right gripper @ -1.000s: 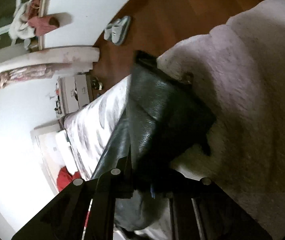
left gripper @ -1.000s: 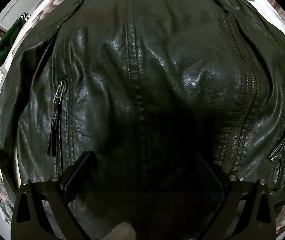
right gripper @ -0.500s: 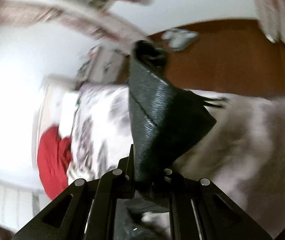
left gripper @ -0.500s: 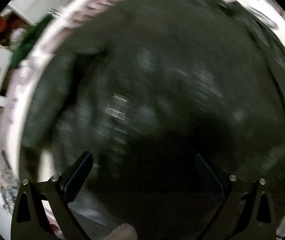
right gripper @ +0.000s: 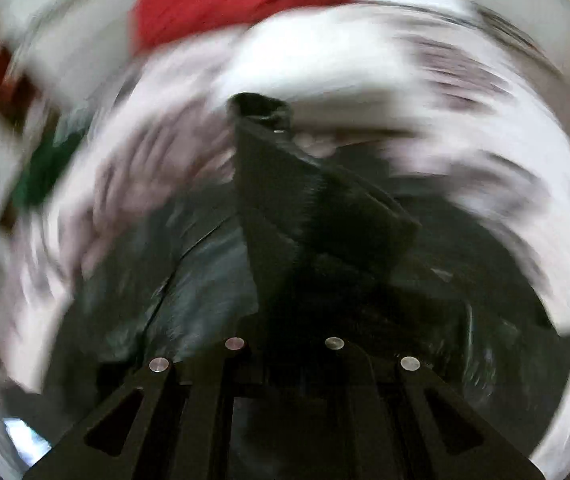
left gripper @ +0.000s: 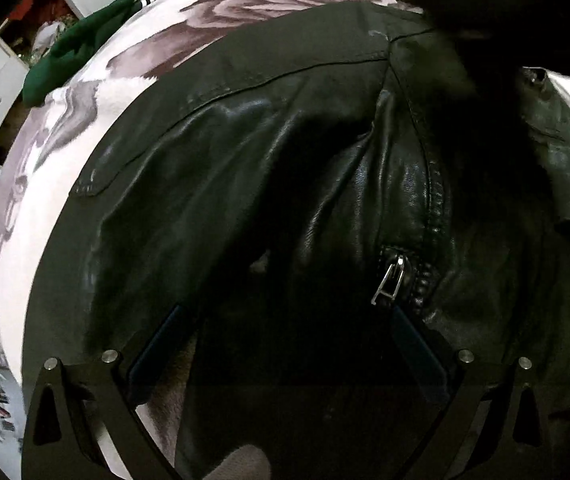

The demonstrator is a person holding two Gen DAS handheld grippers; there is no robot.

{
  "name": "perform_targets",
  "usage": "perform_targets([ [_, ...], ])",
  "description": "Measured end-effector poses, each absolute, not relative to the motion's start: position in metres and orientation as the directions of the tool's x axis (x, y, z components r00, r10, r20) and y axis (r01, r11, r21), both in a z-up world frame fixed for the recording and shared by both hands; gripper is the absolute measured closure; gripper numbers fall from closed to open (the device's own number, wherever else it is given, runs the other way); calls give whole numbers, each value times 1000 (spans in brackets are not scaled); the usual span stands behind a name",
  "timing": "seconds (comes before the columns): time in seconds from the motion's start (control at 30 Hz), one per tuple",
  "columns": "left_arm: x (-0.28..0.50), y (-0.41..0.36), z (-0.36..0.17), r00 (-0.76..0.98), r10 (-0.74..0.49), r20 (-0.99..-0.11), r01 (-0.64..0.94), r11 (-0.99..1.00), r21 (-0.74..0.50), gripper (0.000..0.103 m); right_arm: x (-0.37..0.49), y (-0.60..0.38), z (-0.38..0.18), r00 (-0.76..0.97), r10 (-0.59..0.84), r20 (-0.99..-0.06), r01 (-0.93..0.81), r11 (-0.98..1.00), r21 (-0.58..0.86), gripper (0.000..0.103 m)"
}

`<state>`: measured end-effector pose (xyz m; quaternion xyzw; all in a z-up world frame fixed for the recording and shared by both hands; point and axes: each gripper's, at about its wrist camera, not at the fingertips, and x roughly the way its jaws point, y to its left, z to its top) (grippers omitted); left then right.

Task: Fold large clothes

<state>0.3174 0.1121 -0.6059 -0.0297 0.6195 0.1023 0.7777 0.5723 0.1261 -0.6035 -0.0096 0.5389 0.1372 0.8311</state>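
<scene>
The jacket is big, black and leather-like, spread over the flowered bed and covering most of it toward the near edge. I judge it heavy for a garment, thick and somewhat stiff: it holds broad rolls instead of sharp creases, and its glossy skin will likely slip between narrow fingers. The best holds, I think, are doubled edges such as a cuff, hem or seam, away from the zipper pull, which lies near the jacket's near-right part.

My right tool is clenched on the sleeve, which stands up from between the fingers as a stiff wedge ending in the cuff. My left tool hangs over the jacket with its fingers spread apart and nothing between them.

A second ago the left view looked squarely on the jacket's centre seam; it now sits further to the side, with the pocket zipper close by and more bed showing at the far left. The right view then showed floor and a pale rug; now, heavily blurred, it sweeps over the bed with the sleeve carried across above the jacket body.

A green garment lies at the bed's far left edge.
</scene>
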Motion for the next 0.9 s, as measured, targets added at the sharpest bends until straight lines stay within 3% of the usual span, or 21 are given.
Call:
perform_targets([
  [0.13,315,126,-610,222,99,-970,-186,981,58,0,559,226,-632,299,269,-916,-494,865,93,94],
  [0.23,315,137,-610,215,80,-973,-175,984,42,0,554,235,-659,186,249,-951,-533,838,116,85],
  [0.27,316,139,-610,213,74,-974,-171,985,37,0,558,224,-659,152,274,-950,-511,844,162,74],
  [0.3,317,149,-612,212,67,-975,-167,985,32,0,563,214,-655,109,307,-945,-475,851,222,48],
  [0.37,318,152,-611,211,63,-975,-155,987,30,0,568,166,-641,42,390,-920,-322,877,357,28],
  [0.47,318,161,-613,202,60,-978,-152,988,29,0,549,74,-616,102,437,-894,-109,898,426,28],
  [0.53,320,170,-615,193,62,-979,-156,987,32,0,531,11,-603,149,352,-924,16,933,359,28],
  [0.6,317,169,-615,189,69,-980,-157,987,39,0,499,-53,-598,157,128,-979,122,981,148,28],
  [0.67,316,162,-614,188,80,-979,-156,986,51,0,477,-84,-607,110,-2,-994,154,988,16,28],
  [0.77,315,154,-614,183,86,-979,-152,987,58,0,452,-111,-641,36,-2,-999,136,991,3,28],
  [0.9,322,144,-610,163,77,-984,-138,989,55,0,451,-123,-660,141,-91,-986,176,982,-66,30],
])
